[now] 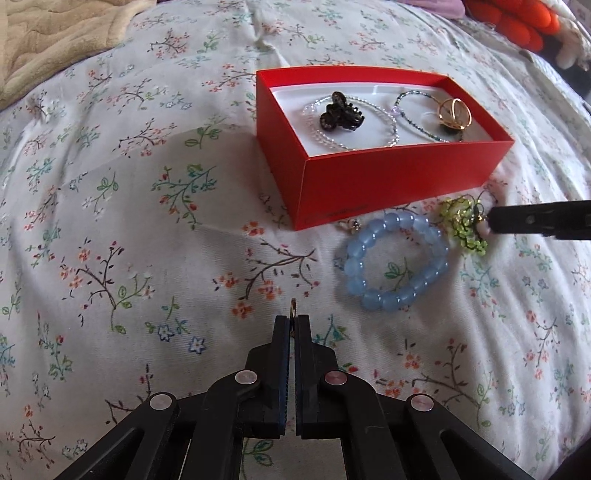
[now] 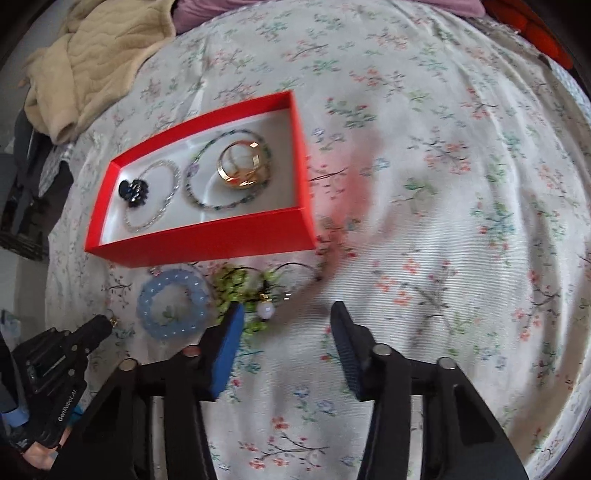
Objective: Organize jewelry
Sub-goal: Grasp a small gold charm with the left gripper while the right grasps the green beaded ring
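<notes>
A red box (image 1: 388,184) (image 2: 207,240) on the floral bedspread holds a black hair claw (image 1: 340,114) (image 2: 133,192), a clear bead bracelet (image 1: 384,125), a dark bead necklace (image 2: 221,199) and gold bangles (image 1: 455,112) (image 2: 242,164). In front of it lie a blue bead bracelet (image 1: 395,260) (image 2: 171,302) and a green beaded piece with a pale pendant (image 1: 465,225) (image 2: 266,310). My left gripper (image 1: 293,319) (image 2: 107,325) is shut on a small gold ring (image 1: 293,304). My right gripper (image 2: 286,314) is open, its fingers (image 1: 535,220) at the green piece.
A beige quilted blanket (image 1: 48,37) (image 2: 96,55) lies at the far left of the bed. An orange plush object (image 1: 517,22) sits at the far right. A small silver-stone ring (image 1: 352,224) lies by the box's near corner.
</notes>
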Available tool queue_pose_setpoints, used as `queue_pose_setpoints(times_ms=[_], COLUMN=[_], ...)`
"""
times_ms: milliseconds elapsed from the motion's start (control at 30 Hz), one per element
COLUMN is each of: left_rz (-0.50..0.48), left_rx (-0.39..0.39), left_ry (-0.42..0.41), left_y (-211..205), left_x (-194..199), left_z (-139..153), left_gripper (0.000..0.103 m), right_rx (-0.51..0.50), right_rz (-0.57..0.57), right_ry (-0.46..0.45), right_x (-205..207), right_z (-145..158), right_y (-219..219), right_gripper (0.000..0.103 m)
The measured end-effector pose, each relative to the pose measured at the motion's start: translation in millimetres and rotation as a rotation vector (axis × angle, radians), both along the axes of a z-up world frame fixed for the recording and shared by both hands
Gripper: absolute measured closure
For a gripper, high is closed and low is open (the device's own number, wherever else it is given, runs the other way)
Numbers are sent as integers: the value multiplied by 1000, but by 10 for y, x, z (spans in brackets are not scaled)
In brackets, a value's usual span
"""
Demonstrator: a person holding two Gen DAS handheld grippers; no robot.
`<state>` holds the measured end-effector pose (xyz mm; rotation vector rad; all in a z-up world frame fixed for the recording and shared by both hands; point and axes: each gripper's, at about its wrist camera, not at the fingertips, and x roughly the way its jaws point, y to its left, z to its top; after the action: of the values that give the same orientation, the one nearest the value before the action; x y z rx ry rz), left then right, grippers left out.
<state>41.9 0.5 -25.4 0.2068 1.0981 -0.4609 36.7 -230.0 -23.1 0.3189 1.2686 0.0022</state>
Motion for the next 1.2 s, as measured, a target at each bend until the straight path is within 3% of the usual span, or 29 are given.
queue_pose_setpoints(times_ms=[233,600,933,967,1033,1100,1200], left_rz=[-3,-29,-88,-98,-126,-157,-187], left_rx=[6,-1,6,9,25,29,41], left_ry=[4,19,13,4,-6,-11,-27], left_y=[8,-49,-56,-57,-60,-58,-51], left_x=[2,-32,-157,-178,-236,-290,-346], left_z=[-23,-41,-78,-67,-61,-57,-59], left_gripper=[103,103,103,103,93,73,63], right_rx=[-2,16,-17,-14,8,26,25], right_rz=[14,39,22,16,14,7,15], right_ry=[20,-27,24,18,10,-10,-44], right_x=[130,-132,-524,-533,-538,-565,-580], right_z=[-140,122,13,17,34,69,131], right_y=[169,7,-392,-423,-472,-517,-517], right_gripper=[90,91,90,90,83,51,43])
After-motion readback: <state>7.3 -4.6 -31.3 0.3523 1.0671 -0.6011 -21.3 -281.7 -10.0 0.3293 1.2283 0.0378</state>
